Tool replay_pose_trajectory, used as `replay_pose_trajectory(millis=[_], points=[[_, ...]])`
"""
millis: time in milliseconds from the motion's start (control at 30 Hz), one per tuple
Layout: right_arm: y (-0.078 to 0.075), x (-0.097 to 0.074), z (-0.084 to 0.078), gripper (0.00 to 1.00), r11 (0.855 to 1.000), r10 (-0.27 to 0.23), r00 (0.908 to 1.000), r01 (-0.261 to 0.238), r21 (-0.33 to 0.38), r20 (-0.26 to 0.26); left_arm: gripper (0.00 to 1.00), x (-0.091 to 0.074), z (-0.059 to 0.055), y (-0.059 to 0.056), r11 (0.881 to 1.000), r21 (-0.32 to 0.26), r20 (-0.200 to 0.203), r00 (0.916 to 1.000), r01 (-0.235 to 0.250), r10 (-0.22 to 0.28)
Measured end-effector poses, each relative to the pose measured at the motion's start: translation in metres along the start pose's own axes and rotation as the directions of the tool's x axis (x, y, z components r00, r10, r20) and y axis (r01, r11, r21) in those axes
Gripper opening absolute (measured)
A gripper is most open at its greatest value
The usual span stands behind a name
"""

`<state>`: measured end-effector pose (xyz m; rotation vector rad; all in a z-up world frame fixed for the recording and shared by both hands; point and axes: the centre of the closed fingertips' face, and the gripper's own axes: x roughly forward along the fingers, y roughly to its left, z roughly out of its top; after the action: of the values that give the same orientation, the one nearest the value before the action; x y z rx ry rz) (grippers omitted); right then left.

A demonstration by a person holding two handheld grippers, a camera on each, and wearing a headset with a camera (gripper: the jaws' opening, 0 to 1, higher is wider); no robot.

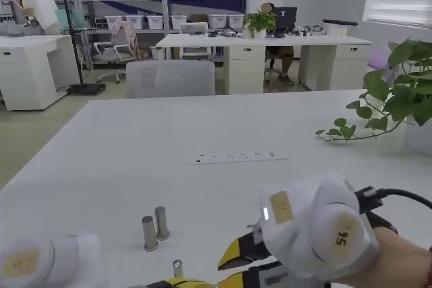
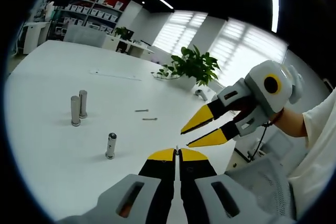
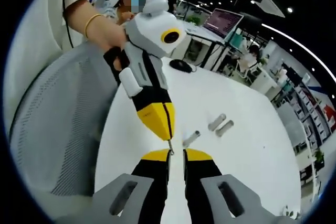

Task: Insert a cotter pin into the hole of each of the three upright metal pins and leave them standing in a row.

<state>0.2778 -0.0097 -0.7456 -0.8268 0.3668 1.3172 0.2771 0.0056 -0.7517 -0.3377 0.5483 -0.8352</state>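
Left gripper view: pinches cotter pin (image 2: pixel 177 148) tip-out in left gripper (image 2: pixel 177 153), likely for regrip by narrowly parted right gripper (image 2: pixel 185 138).

Left tool (image 2: pixel 177 153) pinched closed, its tip near the slightly parted right tool (image 2: pixel 185 138).

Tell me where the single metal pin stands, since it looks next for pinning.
Left gripper view: the single metal pin stands upright on the table, ahead-left of the left claw, nearer than the paired pins.
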Motion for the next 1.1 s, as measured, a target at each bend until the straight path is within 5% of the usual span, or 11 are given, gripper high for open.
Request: replay_pose_trajectory(millis=[133,433,633,867,1100], points=[[0.001,-0.003,-0.001,0.15,0.991,0.026,0.9988,-0.031,0.128,0.040,0.00,-0.003,-0.001,0.003,0.998,0.054,-0.010,0.9997,-0.020,0.021],[-0.002,-0.007,-0.003,0.23,0.931,0.072,0.9869,-0.119,0.346,0.144,0.00,-0.008,-0.004,0.006,0.986,0.163,-0.034,0.9989,-0.028,0.034],[-0.003,-0.007,0.002,0.25,0.903,0.108,0.9745,-0.179,0.390,0.197,0.00,-0.010,-0.003,0.004,0.962,0.274,-0.051,0.9985,-0.005,0.020],[0.007,-0.007,0.012,0.25,0.900,0.186,0.9525,-0.264,0.348,0.241,0.00,-0.014,-0.001,-0.001,0.929,0.368,-0.072,0.9974,0.035,-0.009],[0.015,0.001,0.003,0.23,0.887,0.247,0.9383,-0.320,0.334,0.242,0.00,-0.015,-0.004,-0.010,0.904,0.420,-0.092,0.9944,0.087,-0.053]])
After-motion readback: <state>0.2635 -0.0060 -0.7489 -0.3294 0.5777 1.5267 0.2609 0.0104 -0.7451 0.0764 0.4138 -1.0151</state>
